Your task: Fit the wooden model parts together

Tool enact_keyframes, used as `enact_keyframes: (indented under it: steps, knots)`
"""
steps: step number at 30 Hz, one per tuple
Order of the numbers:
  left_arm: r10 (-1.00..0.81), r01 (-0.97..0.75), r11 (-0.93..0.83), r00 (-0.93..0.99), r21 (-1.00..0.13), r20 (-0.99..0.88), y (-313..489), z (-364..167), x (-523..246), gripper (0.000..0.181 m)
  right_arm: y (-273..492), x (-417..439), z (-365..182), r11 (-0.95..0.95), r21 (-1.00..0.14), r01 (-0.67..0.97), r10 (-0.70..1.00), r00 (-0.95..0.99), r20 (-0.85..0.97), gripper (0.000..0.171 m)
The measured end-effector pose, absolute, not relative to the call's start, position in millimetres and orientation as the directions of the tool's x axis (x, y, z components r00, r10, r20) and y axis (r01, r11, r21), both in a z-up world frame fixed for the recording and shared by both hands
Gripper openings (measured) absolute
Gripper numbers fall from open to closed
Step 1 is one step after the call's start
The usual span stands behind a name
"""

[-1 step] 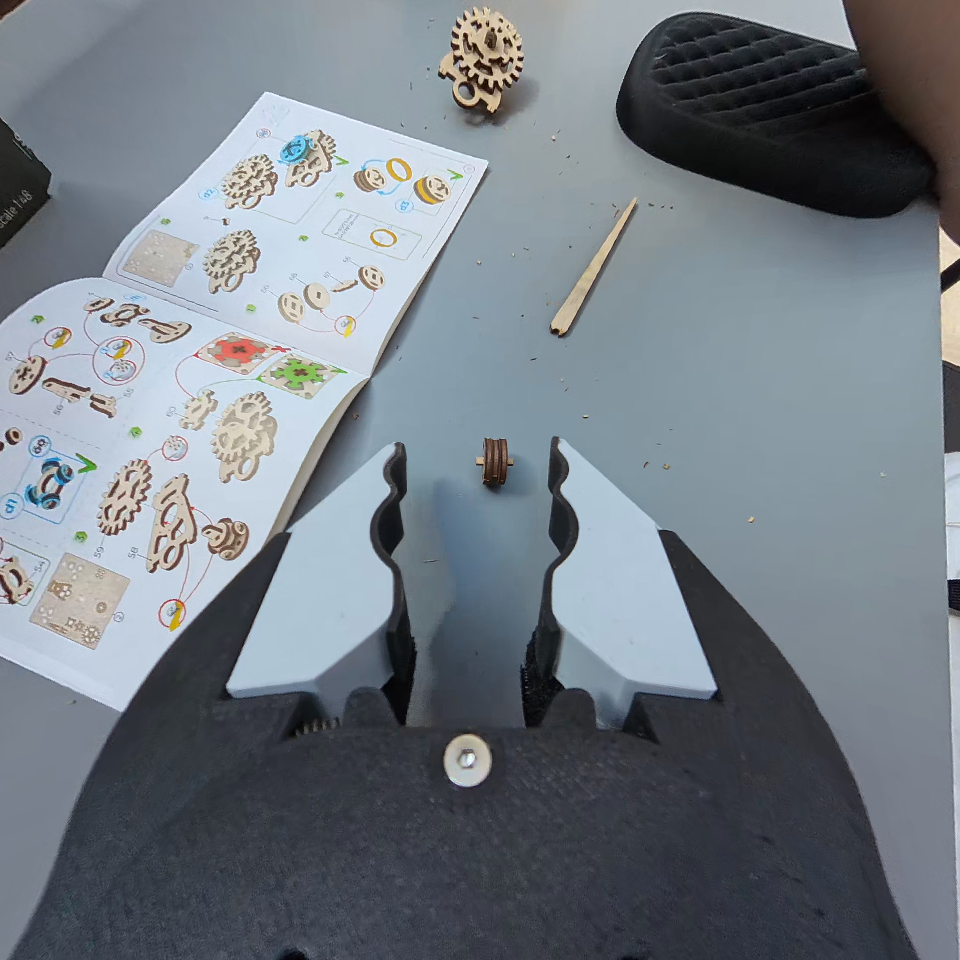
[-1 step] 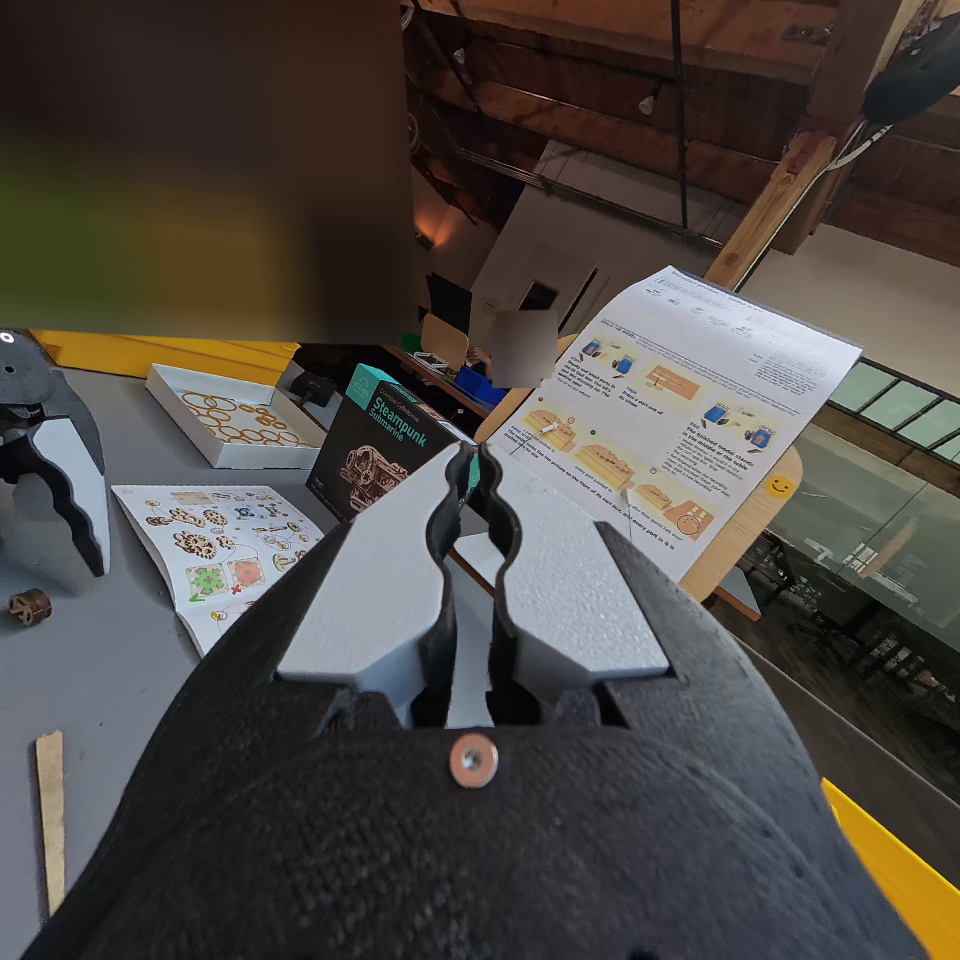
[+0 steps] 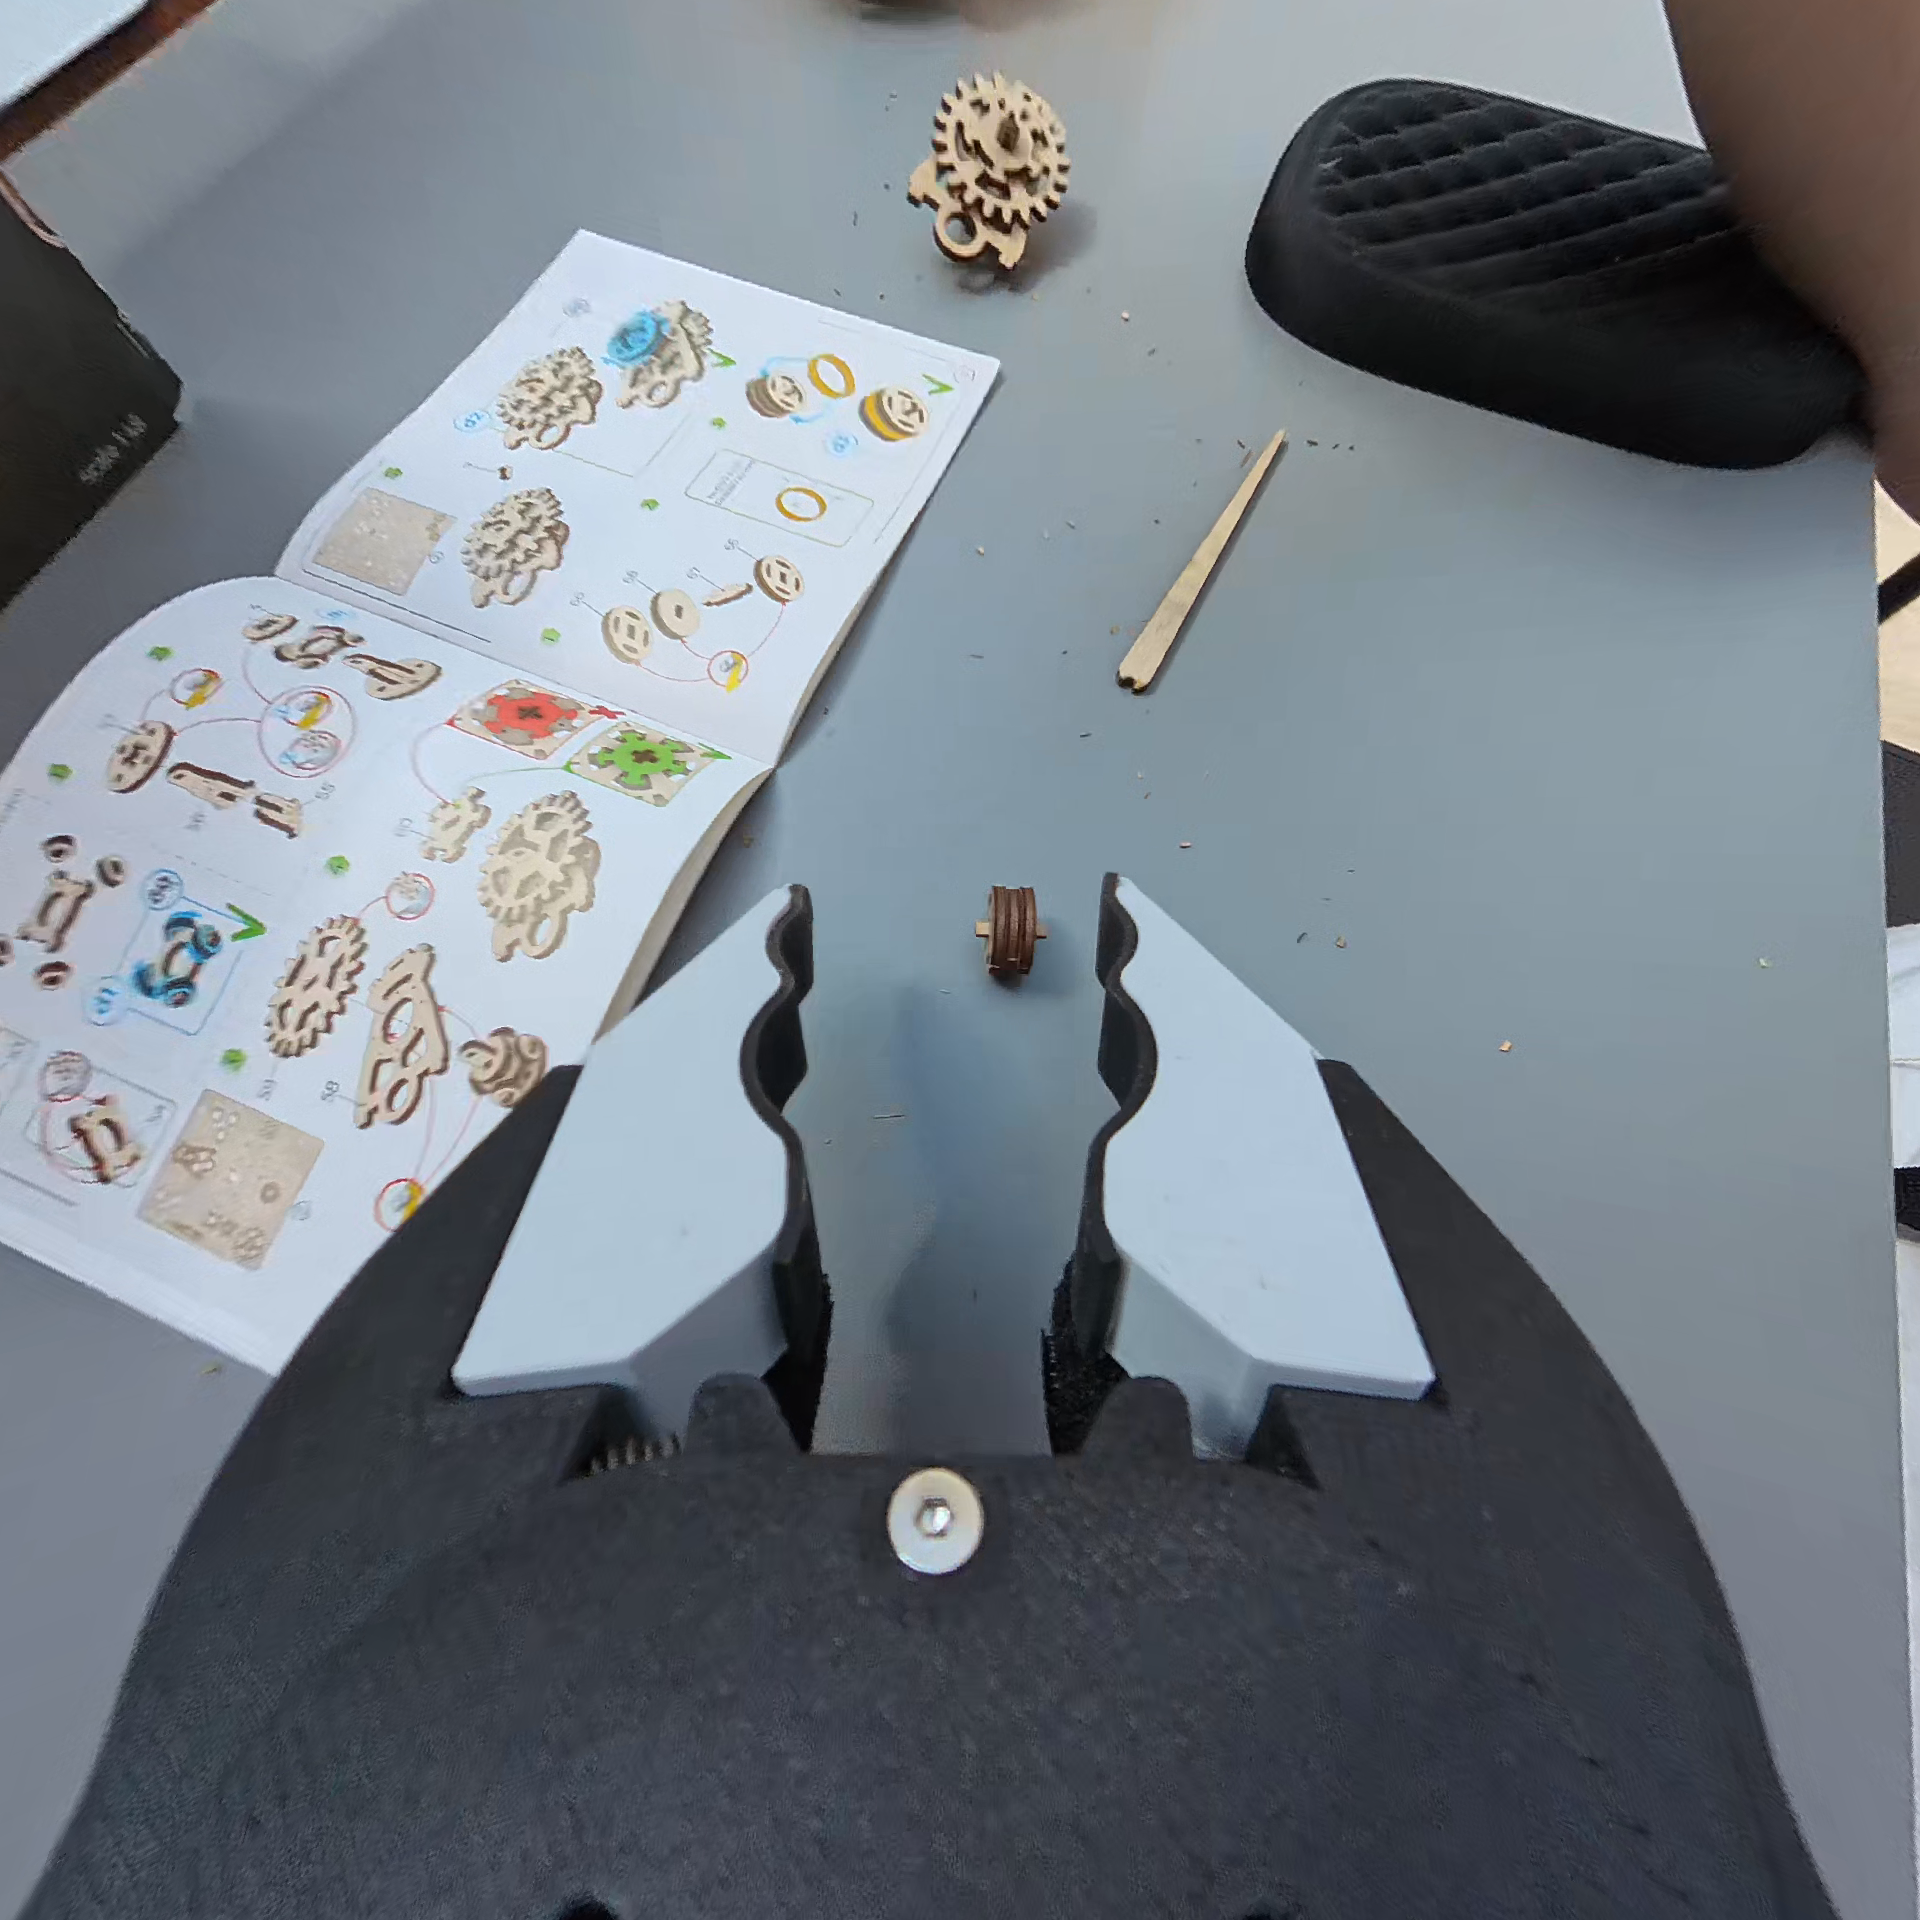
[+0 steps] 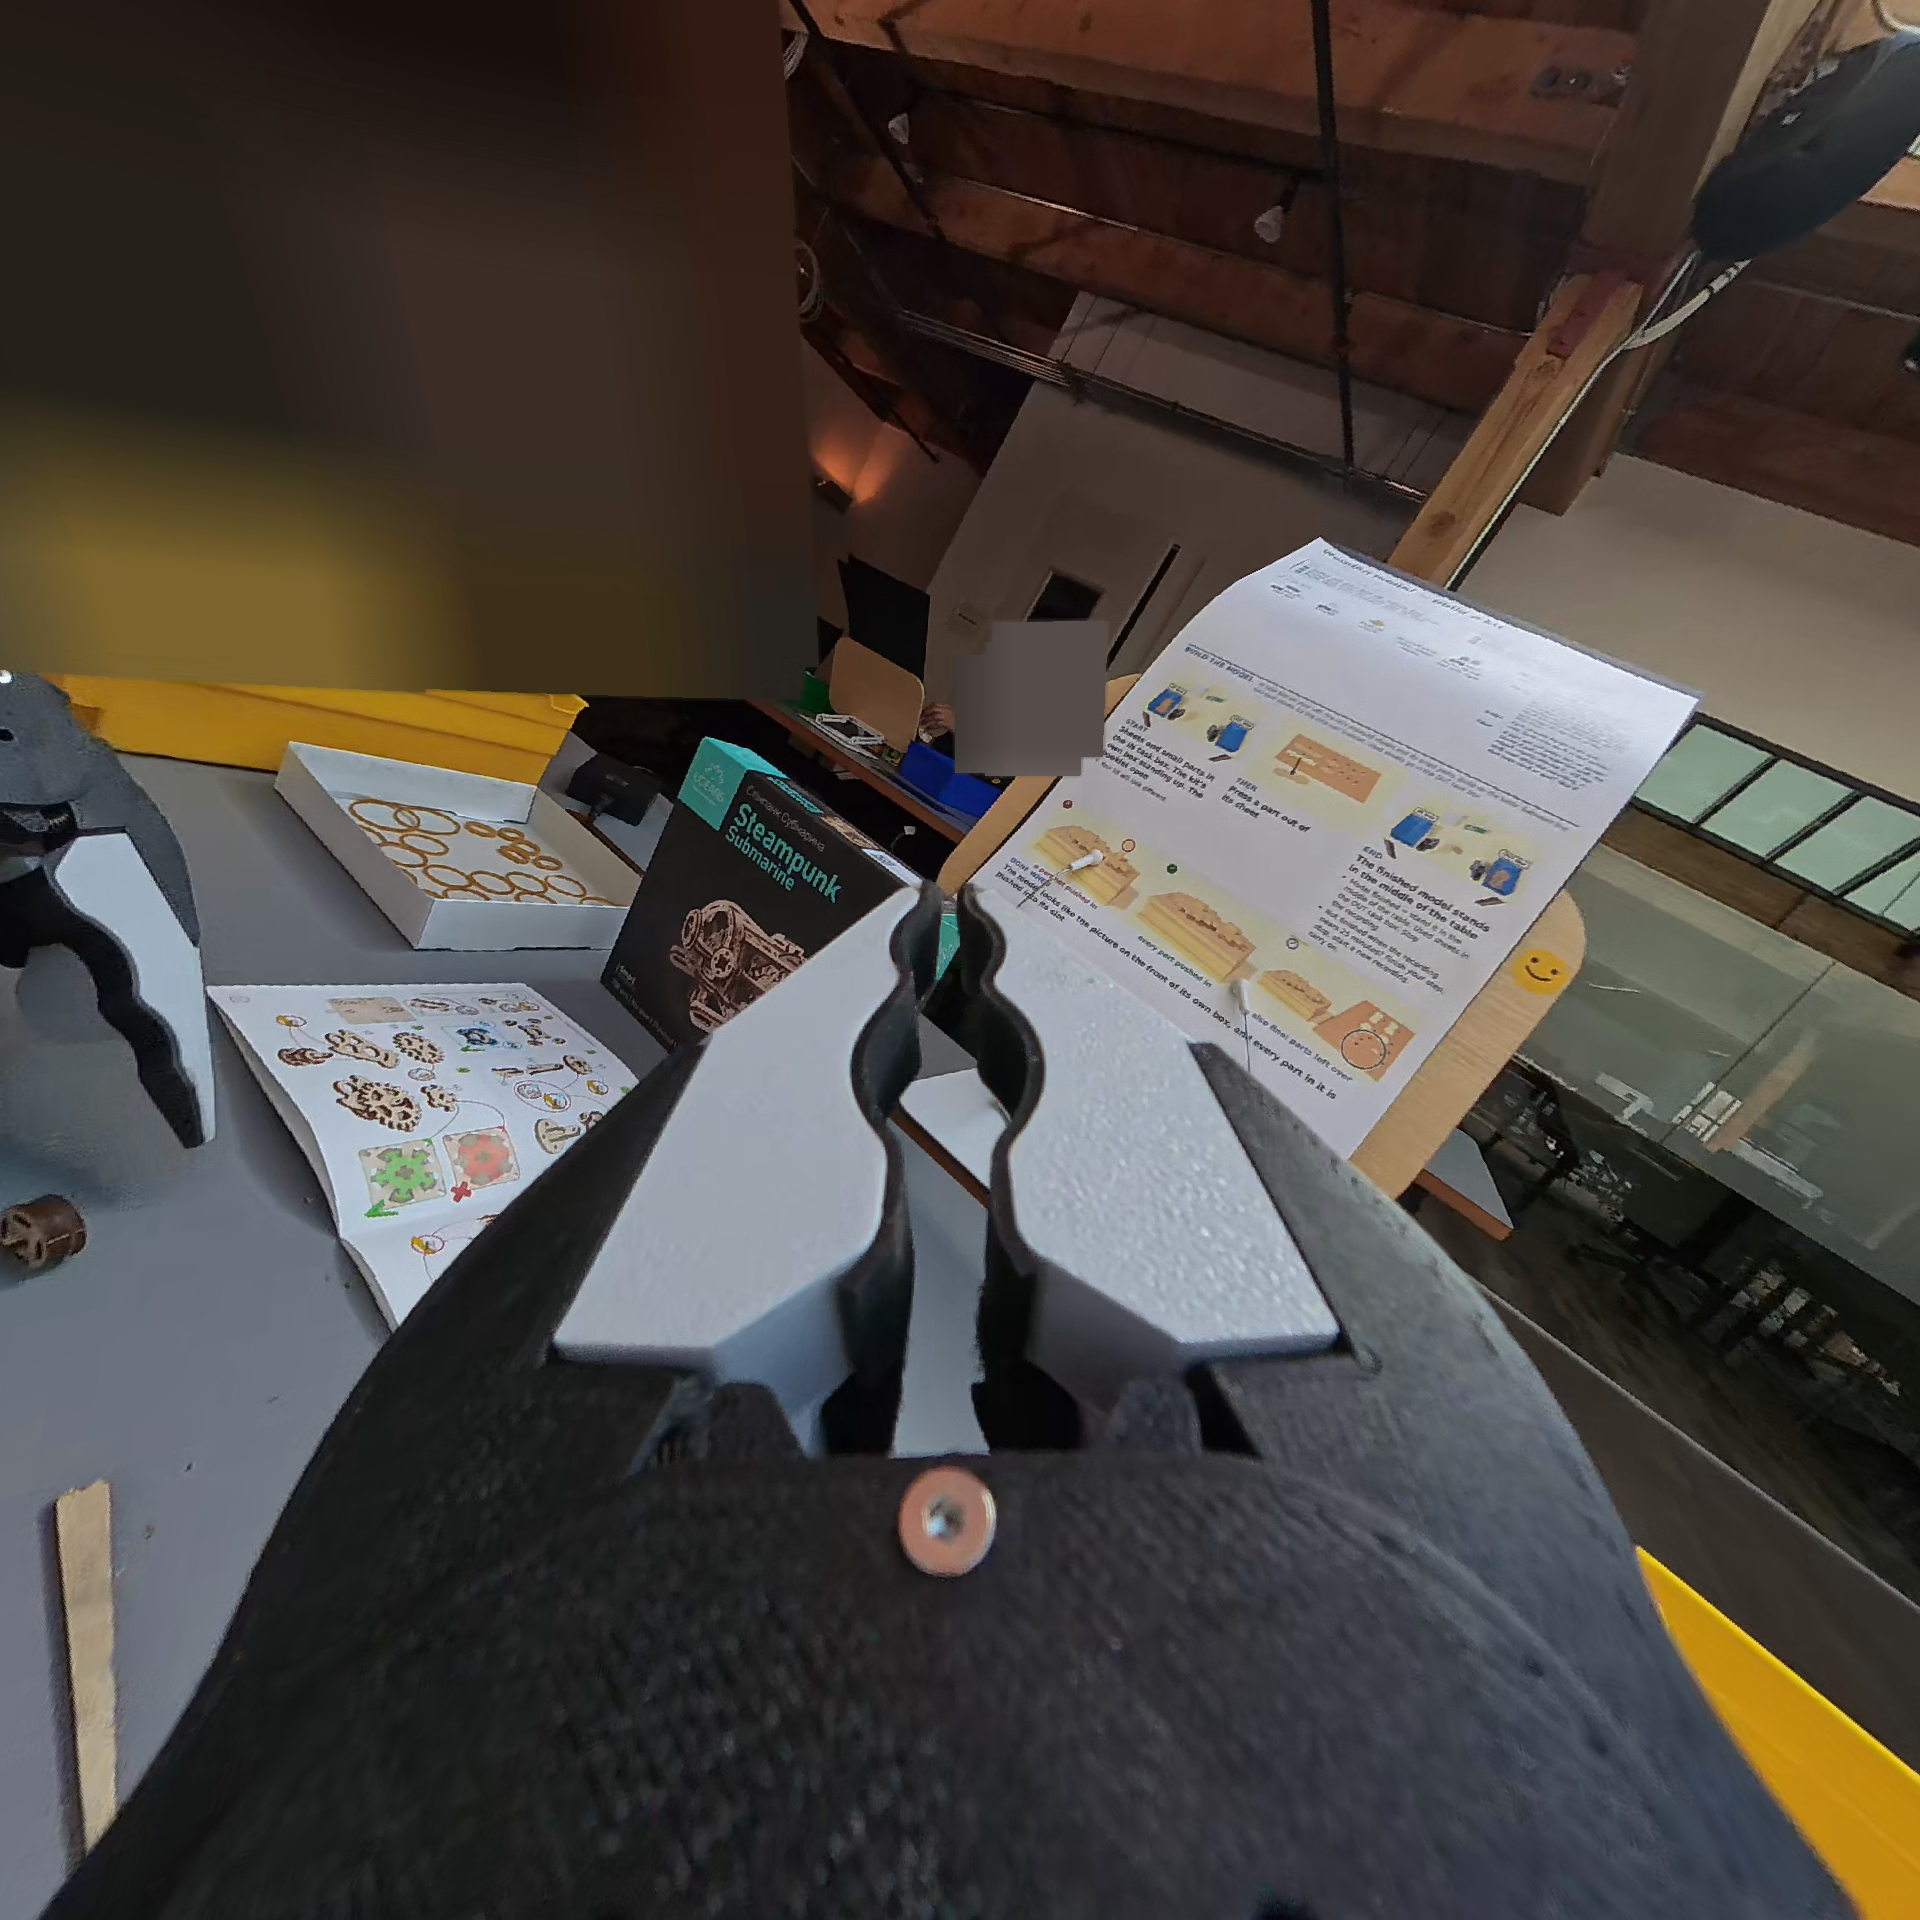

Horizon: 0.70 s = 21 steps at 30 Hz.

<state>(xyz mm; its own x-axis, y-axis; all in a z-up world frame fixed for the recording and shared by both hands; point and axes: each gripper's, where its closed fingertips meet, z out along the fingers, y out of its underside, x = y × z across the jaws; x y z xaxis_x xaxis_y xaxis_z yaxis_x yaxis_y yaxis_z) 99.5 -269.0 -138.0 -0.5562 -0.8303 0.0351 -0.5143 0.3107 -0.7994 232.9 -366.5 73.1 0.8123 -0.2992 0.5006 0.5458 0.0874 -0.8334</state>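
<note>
A small dark wooden wheel (image 3: pixel 1010 930) stands on edge on the grey table (image 3: pixel 1455 935). It sits between the tips of my left gripper (image 3: pixel 954 890), nearer the right finger and touching neither. The left gripper is open and empty. A pale wooden gear assembly (image 3: pixel 992 171) lies farther ahead. The right wrist view shows the wheel (image 4: pixel 42 1233) at far left, below a finger (image 4: pixel 135 966) of the left gripper. My right gripper (image 4: pixel 948 896) is shut and empty, raised off the table and pointing past its far edge.
An open instruction booklet (image 3: pixel 416 727) lies left of the wheel. A thin wooden stick (image 3: pixel 1200 566) and a black padded block (image 3: pixel 1538 270) are to the right. A black kit box (image 4: pixel 748 914), a white tray of wooden rings (image 4: pixel 457 842) and a propped instruction sheet (image 4: pixel 1351 831) stand at the back. One gripper's finger ends stand about 25 cm off the other's. About 20 cm separates my right fingertips from the pale wooden gear assembly (image 3: pixel 992 171).
The left wrist view has shifted slightly, so the gear assembly sits a little lower in the picture. The wheel and both grippers stand as before.
</note>
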Motion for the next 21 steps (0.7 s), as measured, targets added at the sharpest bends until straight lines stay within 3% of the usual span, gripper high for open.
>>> enact_keyframes:
  steps: [3,5,8,15,21]
  knots:
    - [-0.877,-0.453,0.276,-0.480,-0.848,-0.028,-240,-104,103,0.055,-372,238,79,0.101,-0.826,0.554,-0.354,0.796,0.491,0.007]
    - [-0.915,-0.398,0.252,-0.395,-0.882,-0.083,-209,-73,101,0.054,-379,248,88,0.105,-0.816,0.569,-0.459,0.755,0.468,0.031]
    - [-0.954,-0.365,0.235,-0.264,-0.901,-0.142,-151,-34,91,0.053,-389,251,98,0.114,-0.783,0.612,-0.556,0.692,0.460,0.034]
    - [-0.932,-0.583,0.347,-0.129,-0.735,-0.338,-9,-1,82,0.051,-384,230,104,0.154,-0.753,0.639,-0.536,0.695,0.480,0.041]
    - [-0.897,-0.656,0.431,-0.243,-0.619,-0.368,44,-12,110,0.032,-378,227,97,0.088,-0.716,0.693,-0.561,0.628,0.539,0.035]
